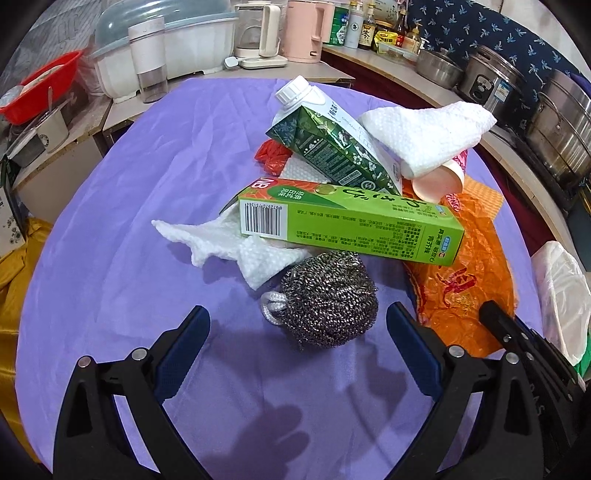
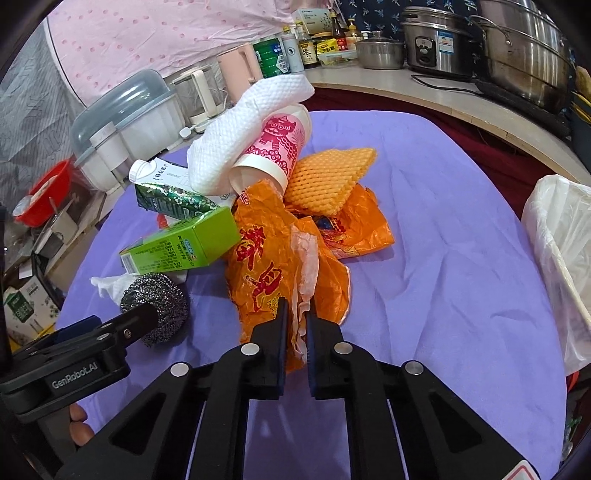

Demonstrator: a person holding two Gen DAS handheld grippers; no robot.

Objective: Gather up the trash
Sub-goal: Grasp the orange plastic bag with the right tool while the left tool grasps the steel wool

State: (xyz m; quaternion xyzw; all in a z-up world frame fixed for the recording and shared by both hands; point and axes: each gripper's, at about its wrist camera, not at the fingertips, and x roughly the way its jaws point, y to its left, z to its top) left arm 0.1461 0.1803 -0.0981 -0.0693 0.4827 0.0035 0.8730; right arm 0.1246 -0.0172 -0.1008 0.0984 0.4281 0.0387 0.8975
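A trash pile lies on the purple cloth (image 1: pixel 129 221): a steel wool scrubber (image 1: pixel 328 299), a green box (image 1: pixel 351 225), a milk carton (image 1: pixel 328 136), crumpled paper towels (image 1: pixel 424 136), a pink paper cup (image 2: pixel 273 151), orange foam netting (image 2: pixel 325 177) and an orange plastic bag (image 2: pixel 273 258). My left gripper (image 1: pixel 299 325) is open, its fingers on either side of the scrubber, not touching it. My right gripper (image 2: pixel 295 321) is shut on the near edge of the orange plastic bag.
A white-lined trash bin (image 2: pixel 557 258) stands at the table's right edge. Kettles (image 1: pixel 258 33), a dish rack (image 1: pixel 122 62), a red basin (image 1: pixel 40 85), bottles and steel pots (image 1: pixel 554 122) crowd the counters behind. A yellow cloth (image 1: pixel 14 280) hangs at left.
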